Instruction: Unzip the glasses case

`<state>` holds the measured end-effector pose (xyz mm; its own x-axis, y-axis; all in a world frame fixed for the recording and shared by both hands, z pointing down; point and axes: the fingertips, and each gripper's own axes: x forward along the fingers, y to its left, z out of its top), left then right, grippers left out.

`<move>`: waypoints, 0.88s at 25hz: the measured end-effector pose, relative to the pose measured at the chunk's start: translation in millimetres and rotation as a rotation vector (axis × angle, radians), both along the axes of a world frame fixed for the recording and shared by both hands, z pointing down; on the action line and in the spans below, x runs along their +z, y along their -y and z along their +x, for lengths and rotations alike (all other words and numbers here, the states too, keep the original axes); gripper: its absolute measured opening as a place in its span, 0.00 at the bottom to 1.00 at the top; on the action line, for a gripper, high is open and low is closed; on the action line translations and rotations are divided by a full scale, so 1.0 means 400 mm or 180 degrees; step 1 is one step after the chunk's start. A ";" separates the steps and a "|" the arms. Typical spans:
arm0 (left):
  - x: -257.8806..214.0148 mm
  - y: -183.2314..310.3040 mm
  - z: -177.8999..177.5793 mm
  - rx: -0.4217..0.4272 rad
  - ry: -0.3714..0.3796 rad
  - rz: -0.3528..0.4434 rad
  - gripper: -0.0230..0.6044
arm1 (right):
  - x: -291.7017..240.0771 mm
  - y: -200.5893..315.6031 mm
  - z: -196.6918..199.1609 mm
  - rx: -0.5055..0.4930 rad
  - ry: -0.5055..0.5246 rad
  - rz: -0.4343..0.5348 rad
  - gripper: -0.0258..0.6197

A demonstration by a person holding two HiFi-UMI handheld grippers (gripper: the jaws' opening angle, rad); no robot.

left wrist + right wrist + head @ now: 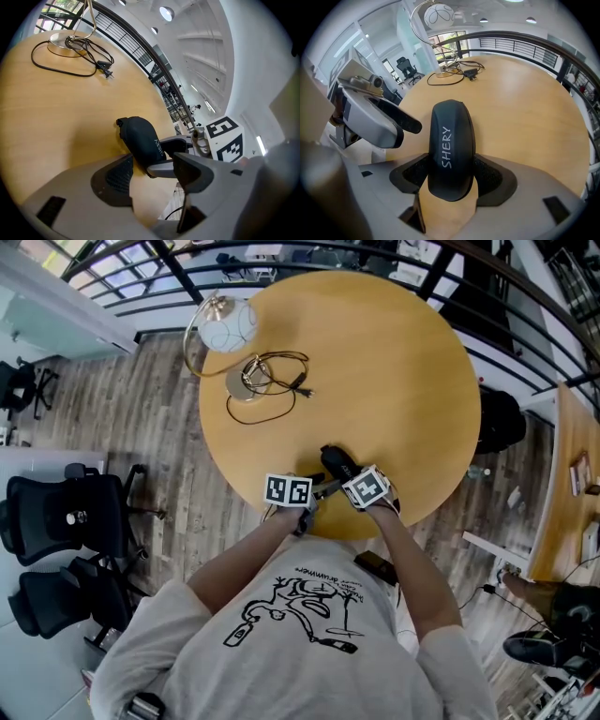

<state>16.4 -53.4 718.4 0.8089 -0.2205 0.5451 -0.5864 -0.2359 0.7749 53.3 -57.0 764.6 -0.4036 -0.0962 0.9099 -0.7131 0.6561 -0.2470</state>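
Observation:
The black glasses case marked SHERY lies near the round table's front edge. My right gripper is shut on it, one pad pressing each long side of the case near its close end. In the left gripper view the case runs away from me, a small zipper tab at its far end. My left gripper stands open just short of the case, with nothing between its pads. In the head view the left gripper is beside the right gripper.
A desk lamp with a coiled black cable stands at the table's far left. The wooden table ends at its rim close to my body. Black office chairs stand on the floor at the left.

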 end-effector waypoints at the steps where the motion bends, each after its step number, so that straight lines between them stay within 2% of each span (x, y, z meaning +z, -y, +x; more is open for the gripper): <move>1: 0.001 0.000 -0.002 -0.0001 0.0004 -0.0006 0.47 | 0.001 0.002 -0.002 -0.0001 0.0000 -0.0006 0.52; 22: -0.008 -0.024 -0.047 -0.0110 0.0035 -0.0025 0.45 | 0.007 0.015 0.002 0.0250 0.0242 -0.0193 0.53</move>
<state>-2.4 -43.7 715.4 0.7948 -0.2439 0.5557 -0.6026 -0.2094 0.7701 54.3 -62.9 767.4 -0.4650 -0.0760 0.8820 -0.7395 0.5812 -0.3398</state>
